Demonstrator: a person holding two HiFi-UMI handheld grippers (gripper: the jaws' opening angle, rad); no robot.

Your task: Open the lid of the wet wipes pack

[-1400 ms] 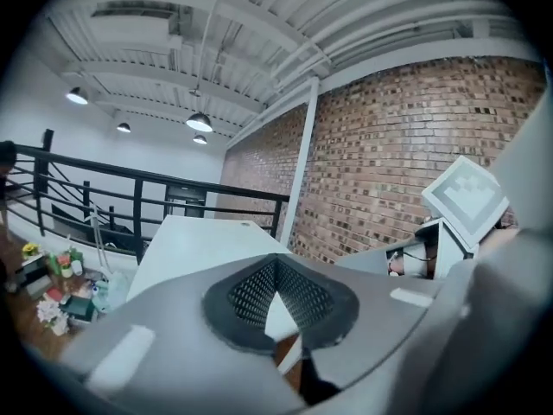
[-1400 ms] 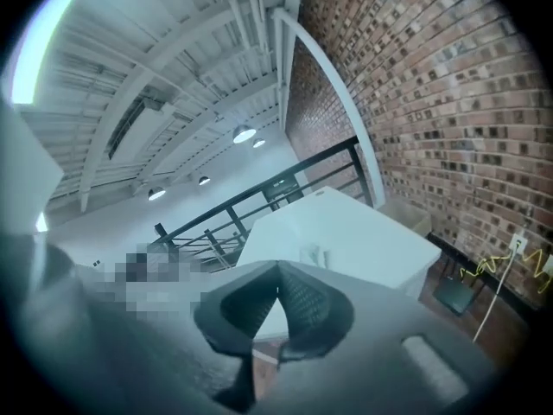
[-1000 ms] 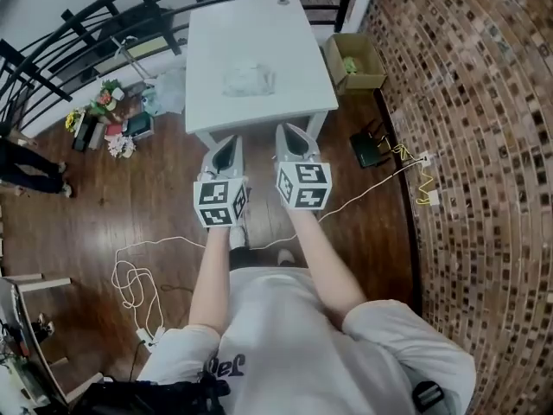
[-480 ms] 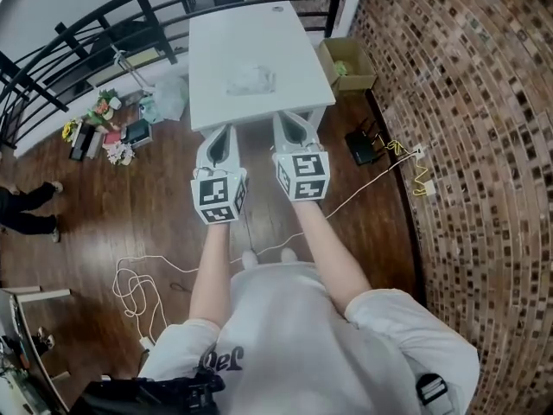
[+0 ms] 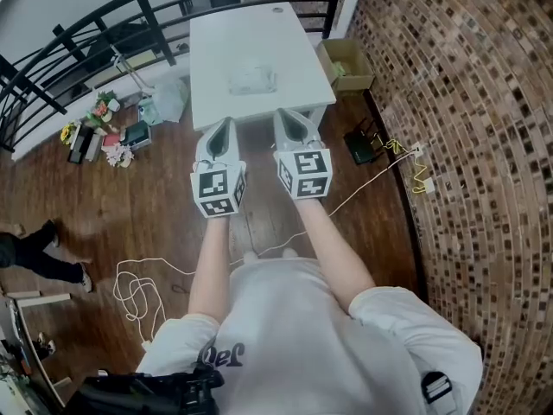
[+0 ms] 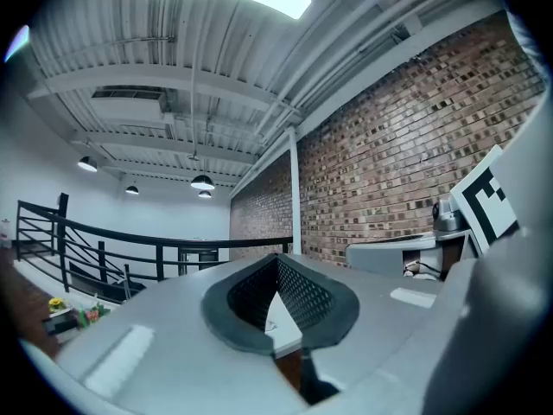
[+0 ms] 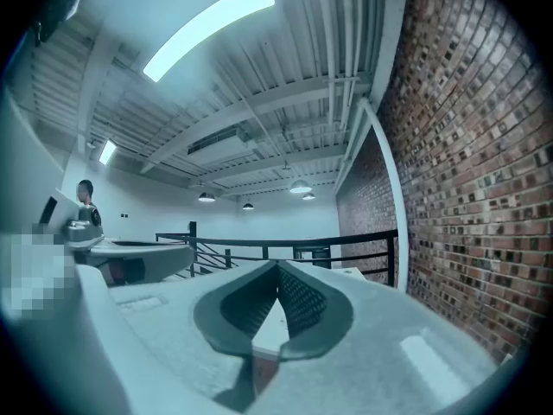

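White-shelled left gripper (image 5: 221,124) and right gripper (image 5: 289,115) have lifted and edged toward the desk (image 5: 216,50) since a second ago, and their tips now overlap its near edge in the head view. Both pairs of fingers are pressed together, empty. The wet wipes pack (image 5: 253,79) lies mid-desk, well apart from them, with its long axis left to right. Its lid direction is too blurred to tell.

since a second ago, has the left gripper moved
Yes. The left gripper has advanced toward the white table; its tips now reach the table's near edge.
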